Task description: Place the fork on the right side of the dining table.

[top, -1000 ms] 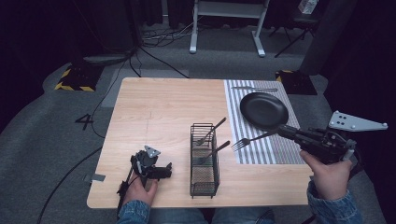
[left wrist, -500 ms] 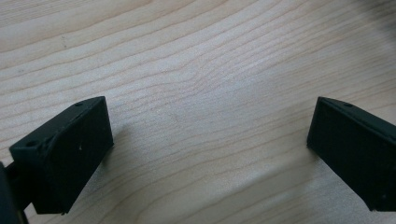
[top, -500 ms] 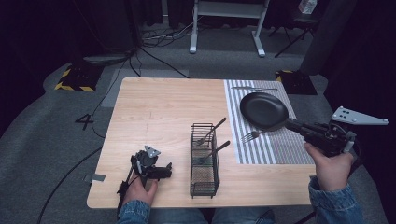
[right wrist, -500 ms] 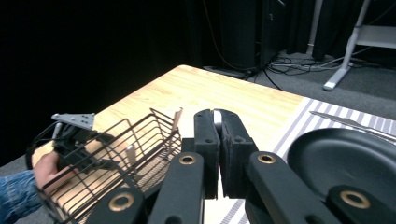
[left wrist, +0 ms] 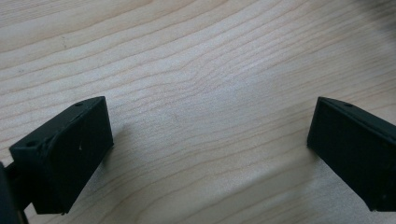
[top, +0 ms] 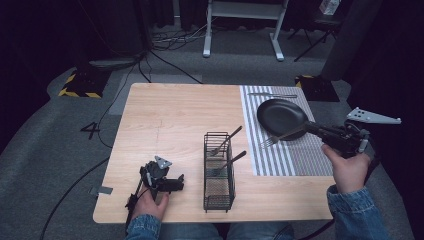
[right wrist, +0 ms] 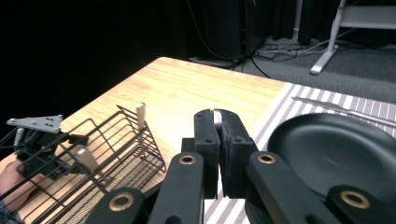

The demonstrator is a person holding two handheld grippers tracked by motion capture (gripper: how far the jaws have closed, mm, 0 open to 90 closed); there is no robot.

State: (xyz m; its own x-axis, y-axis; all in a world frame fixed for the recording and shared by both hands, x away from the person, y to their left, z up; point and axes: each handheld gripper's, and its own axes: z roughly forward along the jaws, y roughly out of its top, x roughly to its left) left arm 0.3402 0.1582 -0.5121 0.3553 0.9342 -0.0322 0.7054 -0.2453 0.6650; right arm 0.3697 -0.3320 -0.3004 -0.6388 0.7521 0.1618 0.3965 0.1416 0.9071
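- Over the striped mat point(top: 295, 155) at the right of the table point(top: 170, 120), my right gripper point(top: 306, 126) held a fork point(top: 278, 137) by its handle, the tines pointing toward the wire basket point(top: 219, 172).
- My right jaws were pressed together on that handle; in the right gripper view a sliver of bright metal point(right wrist: 217, 116) showed between the two black pads, and the gripper point(right wrist: 217, 122) pointed out across the table.
- The fork hung above the mat's inner part, just in front of the black pan point(top: 281, 117), with its tines clear of the basket and the gap between them plain.
- The pan sat on the mat's far part; in the right gripper view its dark dish point(right wrist: 341, 154) lay just to the right of my jaws.
- Beyond the pan, another piece of cutlery point(top: 272, 95) lay flat across the mat's far edge.
- The basket stood upright near the table's middle front, with two utensils point(top: 226, 150) leaning out of it, handles up and tilted to the right.
- My left gripper point(top: 172, 185) rested on the wood at the near left, well apart from the basket.
- Its jaws stood wide apart with nothing between them; the left gripper view gave only bare wood grain point(left wrist: 205, 107) between the two black tips.
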